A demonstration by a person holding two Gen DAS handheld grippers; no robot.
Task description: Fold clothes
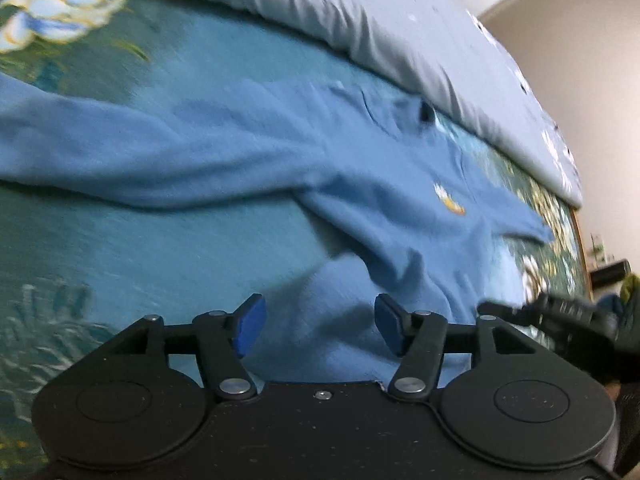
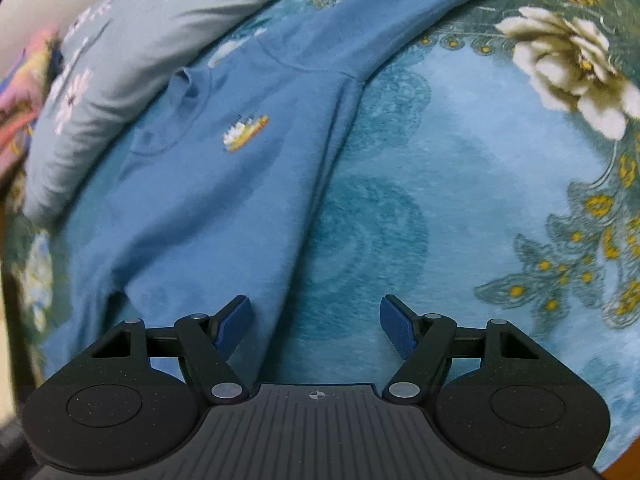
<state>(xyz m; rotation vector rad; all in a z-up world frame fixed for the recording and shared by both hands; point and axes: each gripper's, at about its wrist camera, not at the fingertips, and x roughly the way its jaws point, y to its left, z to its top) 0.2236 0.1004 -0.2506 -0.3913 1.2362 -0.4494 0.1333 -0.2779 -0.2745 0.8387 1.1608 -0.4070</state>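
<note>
A blue long-sleeved top (image 1: 360,184) lies spread on a teal floral bedspread (image 1: 168,248), one sleeve stretched to the left. A small white and yellow emblem (image 2: 244,132) marks its chest. My left gripper (image 1: 320,322) hovers open above the top's lower part, nothing pinched between its blue pads. In the right wrist view the same top (image 2: 208,184) fills the left half, its sleeve (image 2: 400,20) running up to the right. My right gripper (image 2: 316,320) stands open over the garment's side edge and the bare bedspread (image 2: 460,200). The other gripper (image 1: 560,312) shows at the right edge of the left wrist view.
A pale grey-blue quilt (image 1: 400,32) is bunched along the far side of the bed; it also appears as a quilt (image 2: 132,40) at the upper left of the right wrist view. A pink patterned cloth (image 2: 20,96) lies beyond it. A white wall (image 1: 592,80) rises behind.
</note>
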